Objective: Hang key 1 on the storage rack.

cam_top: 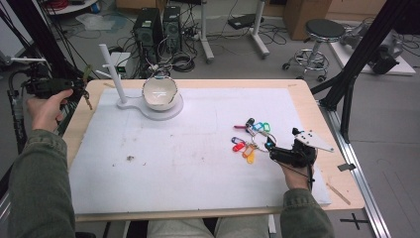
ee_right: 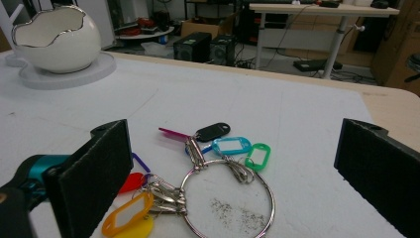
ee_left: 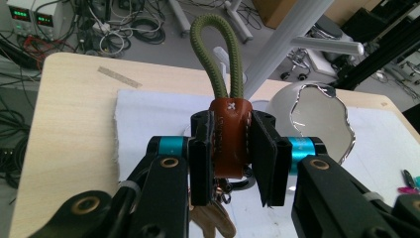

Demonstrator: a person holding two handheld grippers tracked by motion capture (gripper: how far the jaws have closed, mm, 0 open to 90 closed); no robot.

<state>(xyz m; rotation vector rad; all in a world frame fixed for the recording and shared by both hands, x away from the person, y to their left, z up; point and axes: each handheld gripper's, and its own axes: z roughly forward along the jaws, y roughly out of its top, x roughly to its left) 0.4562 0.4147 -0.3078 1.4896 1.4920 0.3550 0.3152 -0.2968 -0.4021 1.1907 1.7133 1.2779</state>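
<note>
Left gripper [ee_left: 230,163]: my jaws are clamped on the brown leather tab [ee_left: 229,136] of a key fob; the pads press both its flat sides.

Fob: its green cord loop [ee_left: 218,54] stands up above the jaws, and keys [ee_left: 213,220] dangle under them. In the high view I see this gripper [cam_top: 54,87] at the table's far left edge, off the white mat [cam_top: 198,163], with the keys hanging free.

Right gripper [ee_right: 233,168]: jaws spread wide, nothing between the pads. It sits low on the mat, aimed at the big key ring [ee_right: 228,198] with the coloured tags [ee_right: 232,145], which lies flat just ahead of it at the right of the mat.

Target, as I judge it: the white stand [cam_top: 110,67] with its side peg, by the egg-shaped bowl [cam_top: 159,91] at the back left of the mat. The open loop looks meant for that peg.

How I would do this step: keep the grip firm on the leather, not the cord, so the loop stays open. Bring the loop level with the peg's tip, let the keys stop swinging, then slide it on squarely.

Risk: the bowl stands near the post; I would approach from the side away from it.

Right hand [cam_top: 297,176]: best left resting until the fob hangs.
</note>
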